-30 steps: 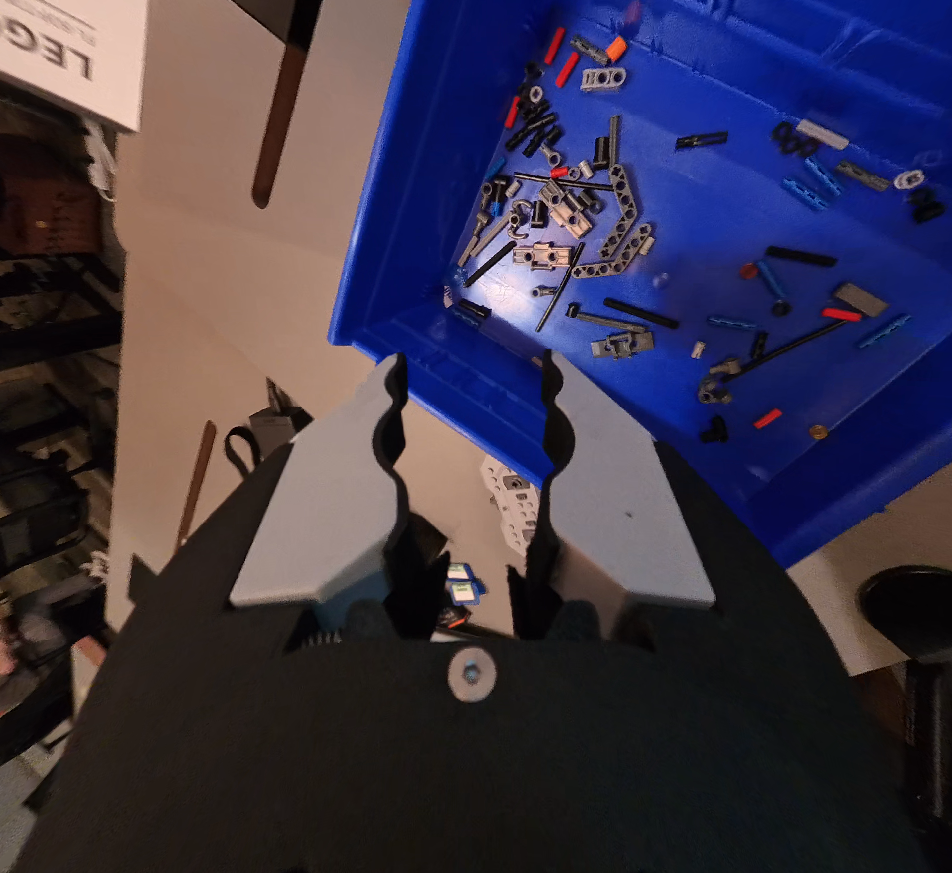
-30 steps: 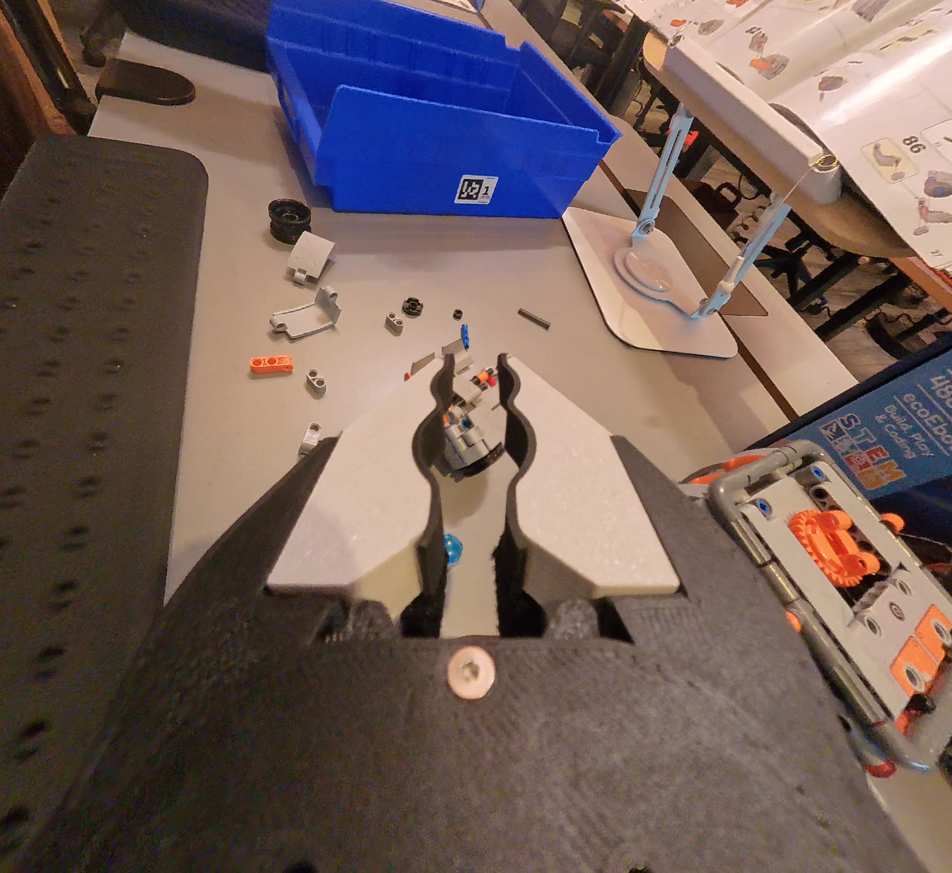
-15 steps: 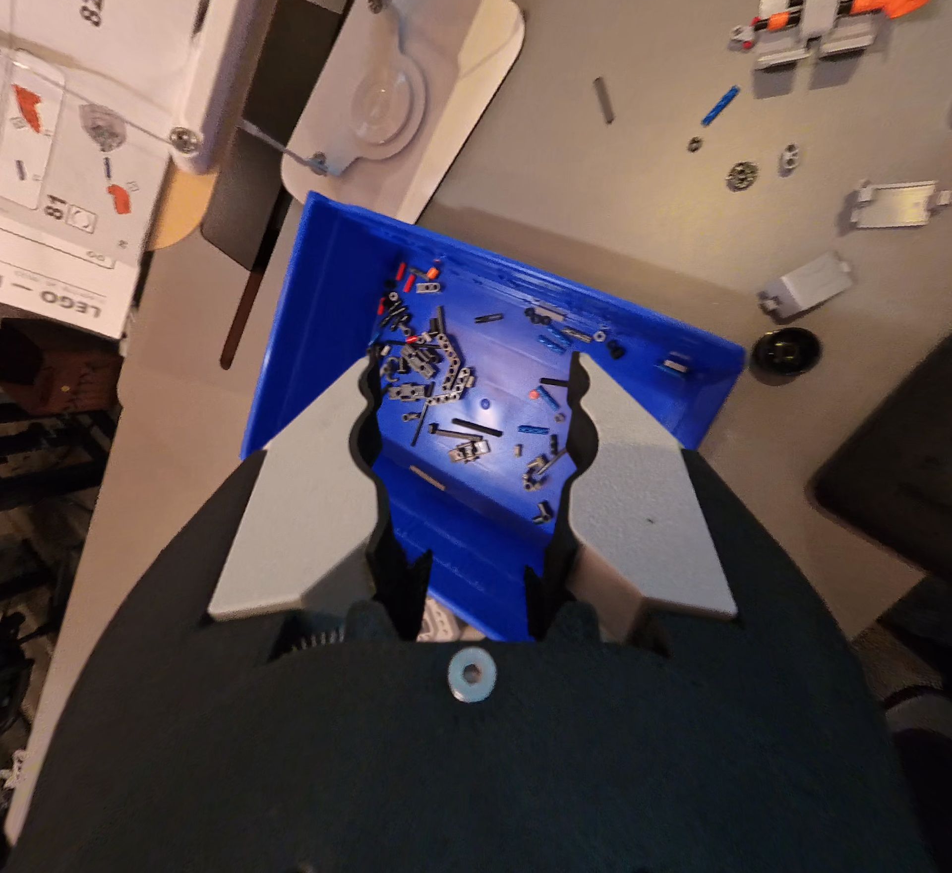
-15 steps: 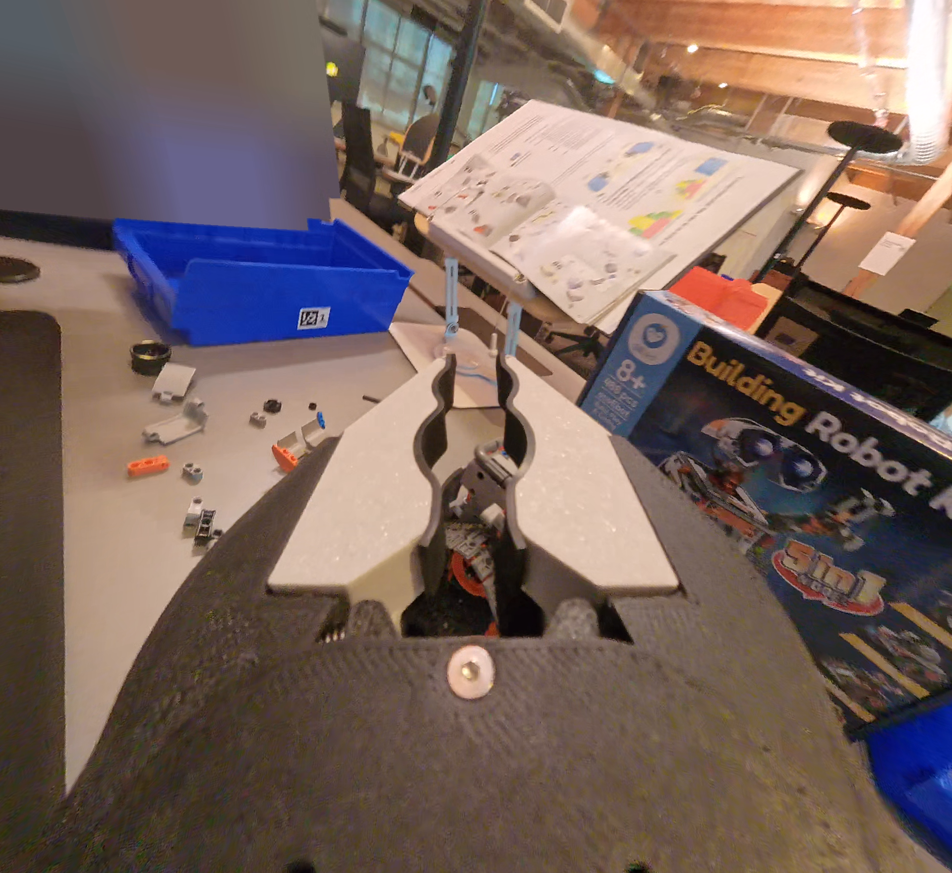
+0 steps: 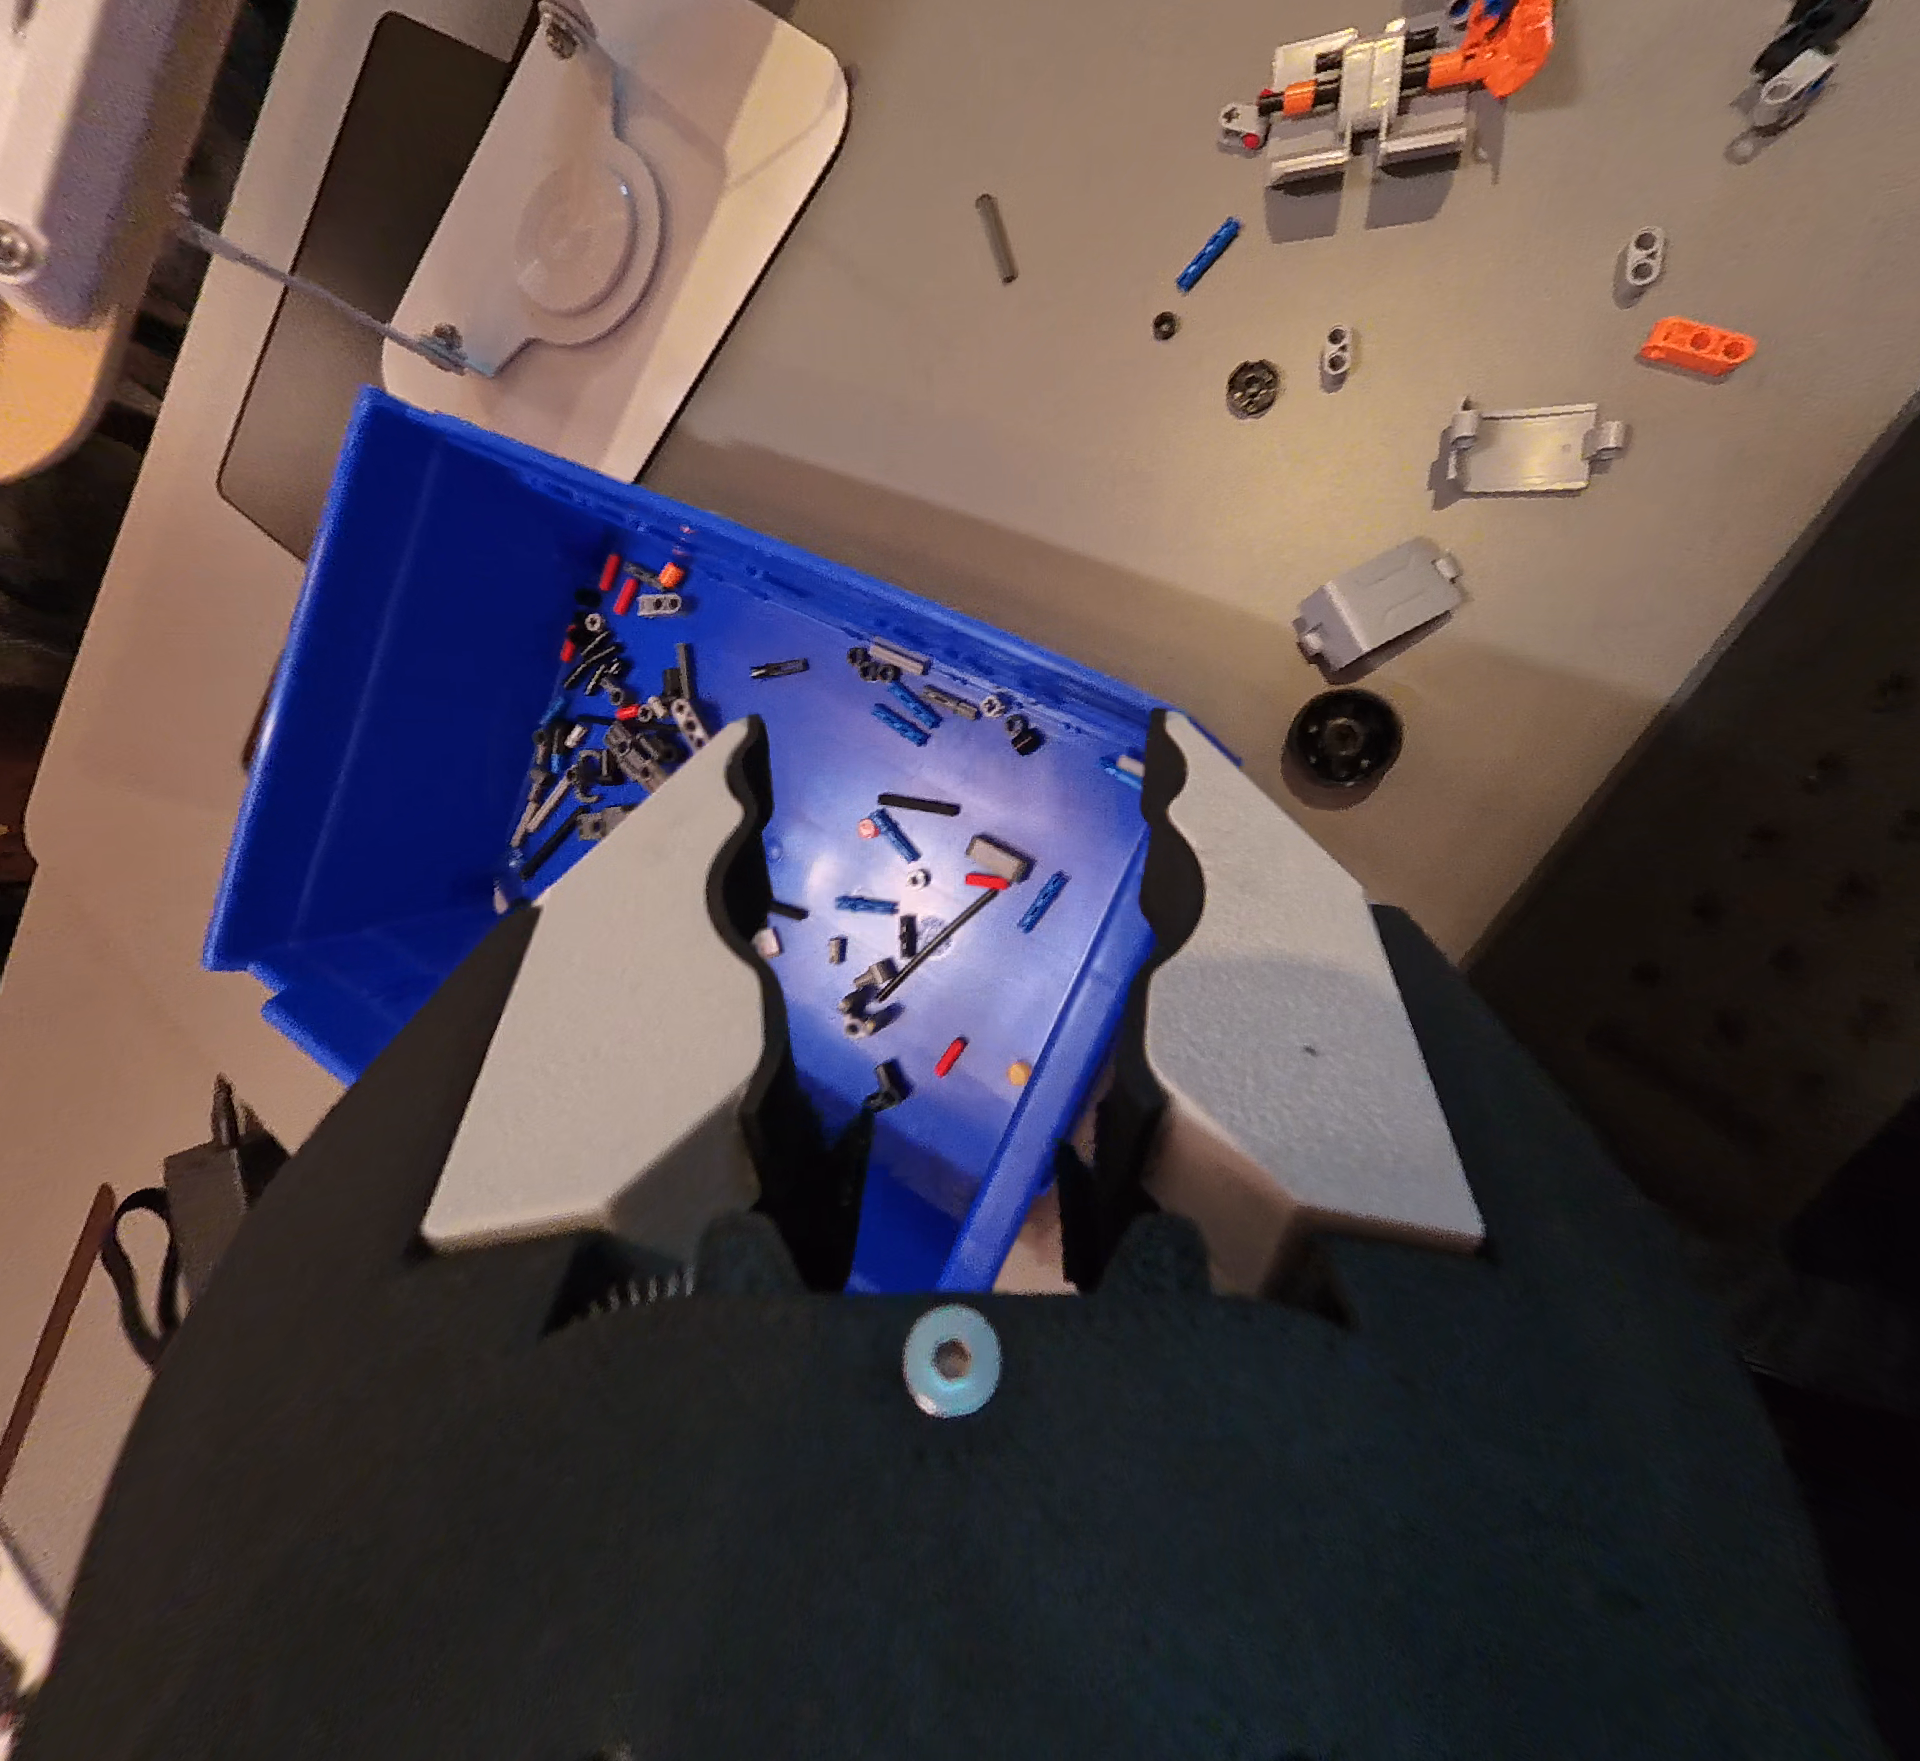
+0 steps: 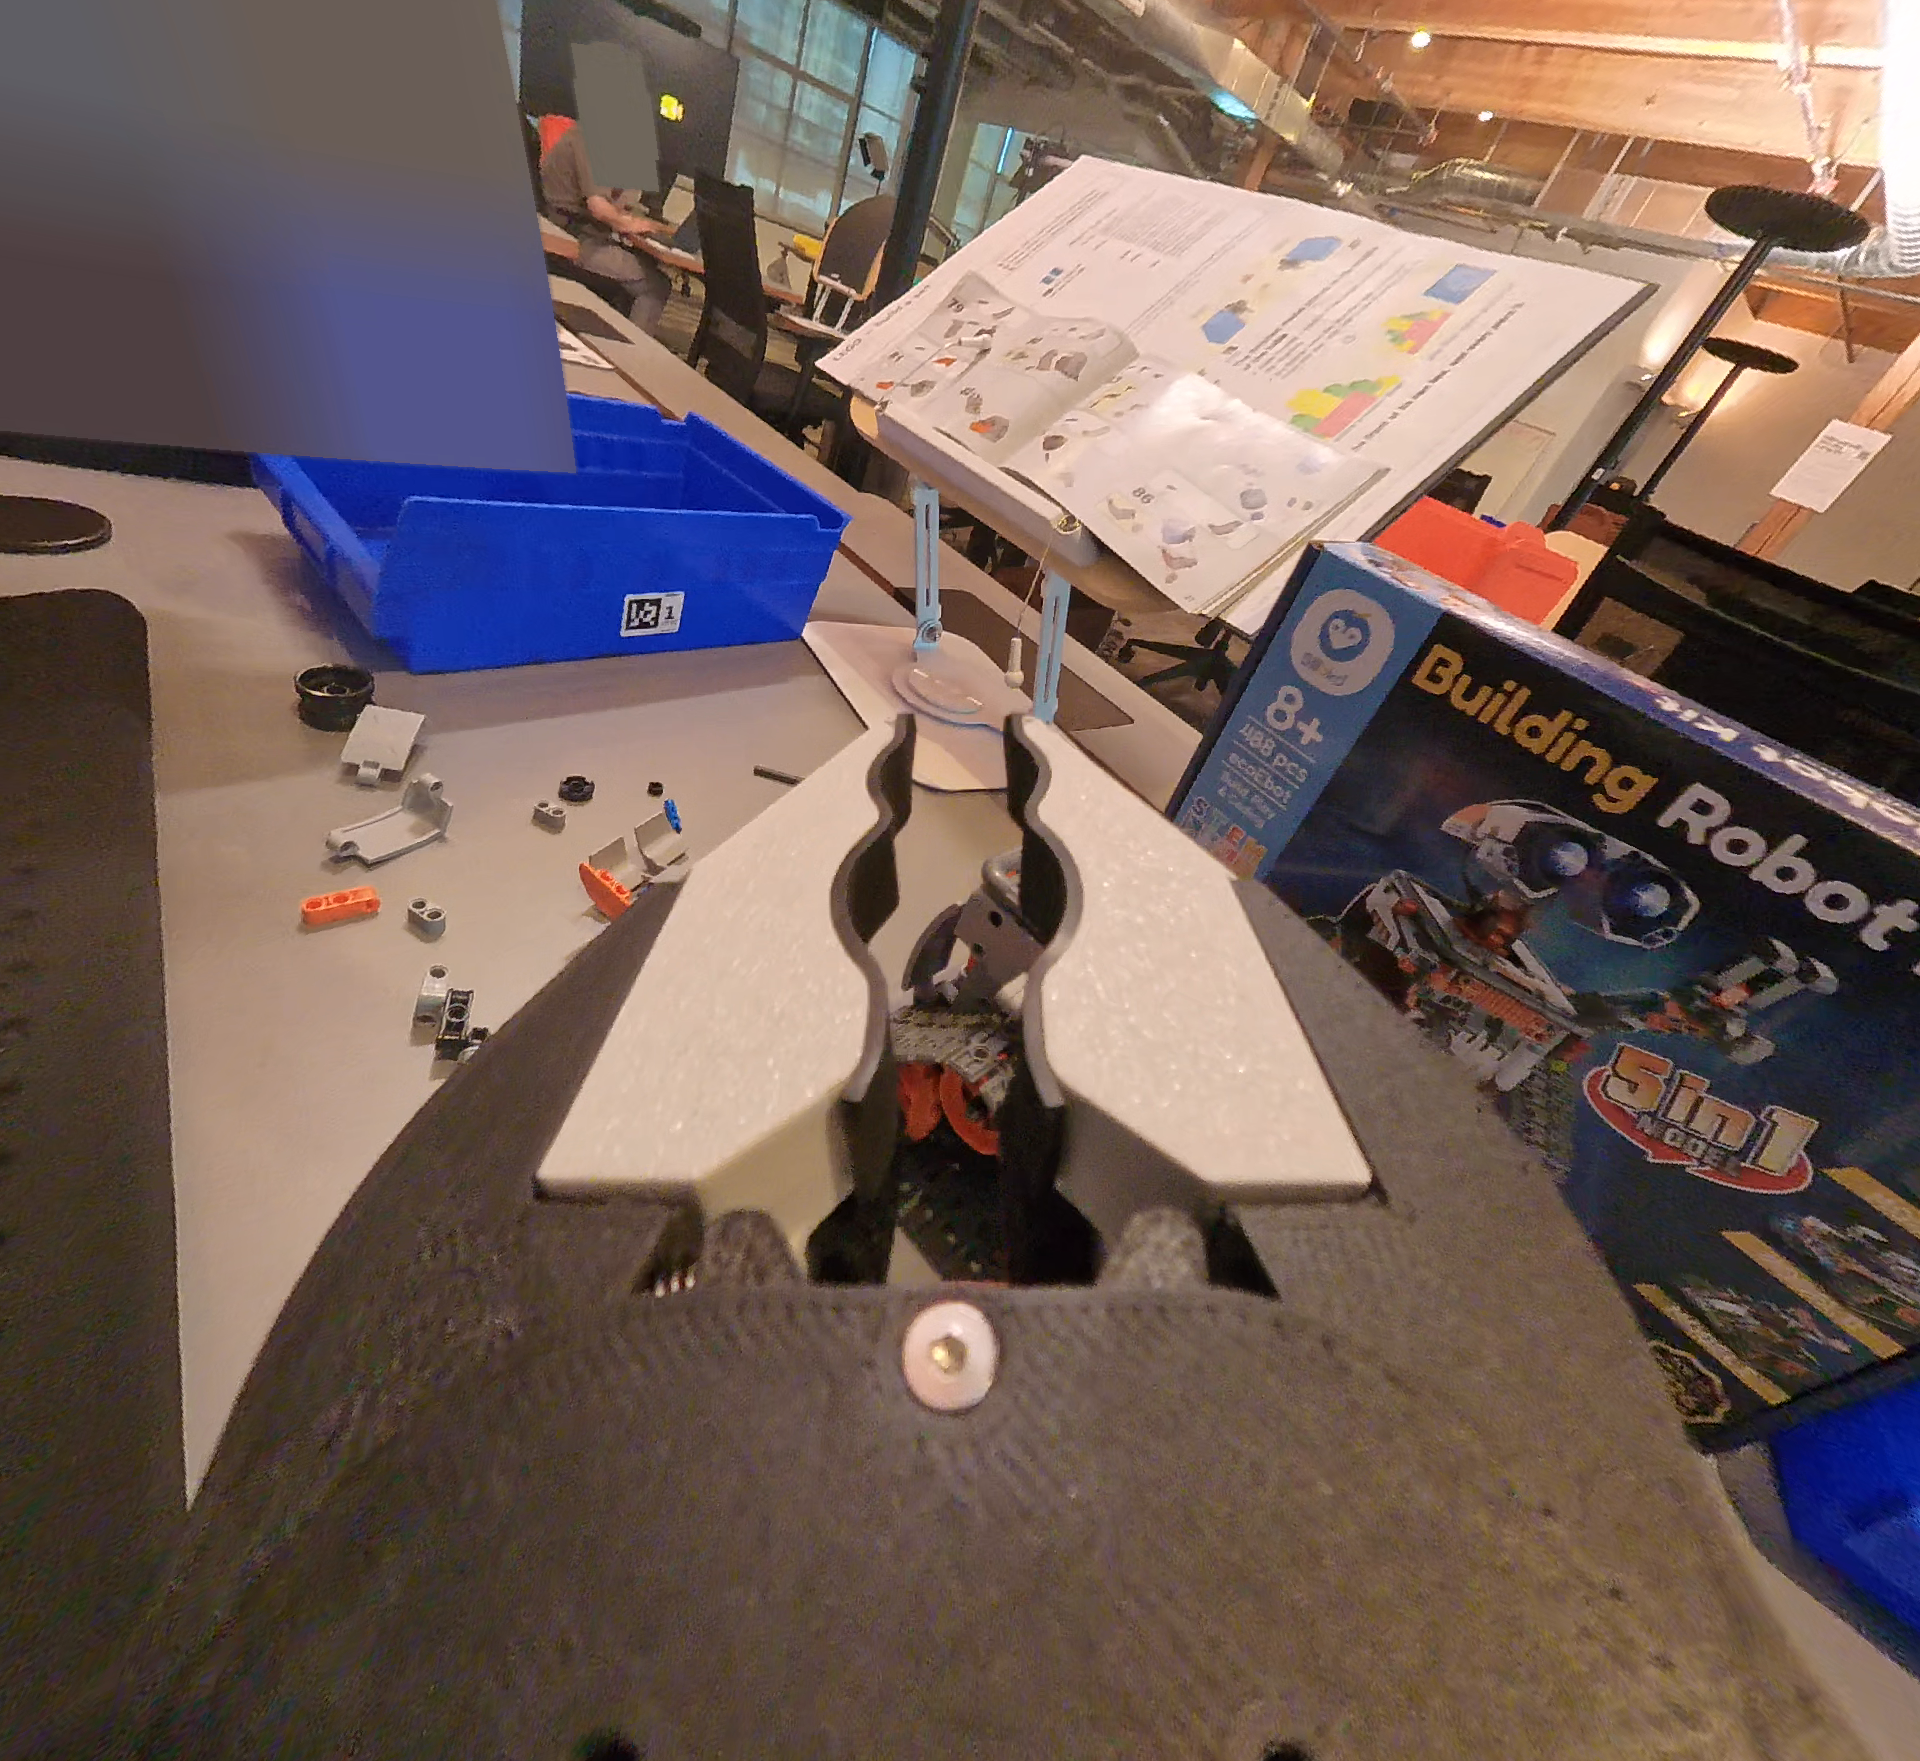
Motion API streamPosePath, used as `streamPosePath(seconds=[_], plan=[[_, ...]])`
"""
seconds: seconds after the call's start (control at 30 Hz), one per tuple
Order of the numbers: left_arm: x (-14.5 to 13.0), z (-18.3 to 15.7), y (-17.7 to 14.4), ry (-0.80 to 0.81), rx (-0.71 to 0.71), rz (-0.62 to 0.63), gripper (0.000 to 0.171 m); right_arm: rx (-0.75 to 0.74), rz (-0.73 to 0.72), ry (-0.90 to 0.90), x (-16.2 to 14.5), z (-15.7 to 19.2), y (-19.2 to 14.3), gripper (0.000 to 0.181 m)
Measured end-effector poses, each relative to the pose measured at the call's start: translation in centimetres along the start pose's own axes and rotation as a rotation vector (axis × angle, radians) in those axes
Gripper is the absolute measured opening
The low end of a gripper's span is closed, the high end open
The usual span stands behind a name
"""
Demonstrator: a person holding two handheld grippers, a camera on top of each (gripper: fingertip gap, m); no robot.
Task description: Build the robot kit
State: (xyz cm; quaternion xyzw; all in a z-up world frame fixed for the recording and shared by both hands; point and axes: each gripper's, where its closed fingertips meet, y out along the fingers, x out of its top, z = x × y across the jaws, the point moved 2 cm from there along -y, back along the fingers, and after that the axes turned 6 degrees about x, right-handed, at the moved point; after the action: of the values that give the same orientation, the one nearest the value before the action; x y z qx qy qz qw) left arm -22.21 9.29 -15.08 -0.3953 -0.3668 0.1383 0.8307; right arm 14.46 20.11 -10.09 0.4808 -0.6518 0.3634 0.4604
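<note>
Between the close-set jaws of the right hand-held gripper (image 6: 958, 755) sits a grey-and-orange brick assembly (image 6: 971, 1005), seemingly clamped (light, rigid, probably snap-apart; best gripped on its frame), while at twelve o'clock the left hand-held gripper (image 5: 951, 740) hangs spread over the blue bin (image 5: 416, 724).

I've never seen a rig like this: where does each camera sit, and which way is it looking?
Left wrist view: on the left gripper, looking down into the blue bin; its open grey fingers show.
Right wrist view: on the right gripper, facing level across the table; fingers grip a grey-orange model.
Shared: bin, black wheel, book stand.
</note>
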Motion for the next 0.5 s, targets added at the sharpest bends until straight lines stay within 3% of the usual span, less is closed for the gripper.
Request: streamPosePath(seconds=[0.27, 0.5], plan=[[1.3, -4.1, 1.6, -0.049, -0.028, -0.1, 0.072, 0.077, 0.069, 0.027, -1.3, 1.0, 1.0, 0.019], [0.5, -5.1, 2.8, -0.268, -0.021, -0.19, 0.076, 0.225, 0.256, -0.023, -4.6, 4.4, 3.6, 0.025]])
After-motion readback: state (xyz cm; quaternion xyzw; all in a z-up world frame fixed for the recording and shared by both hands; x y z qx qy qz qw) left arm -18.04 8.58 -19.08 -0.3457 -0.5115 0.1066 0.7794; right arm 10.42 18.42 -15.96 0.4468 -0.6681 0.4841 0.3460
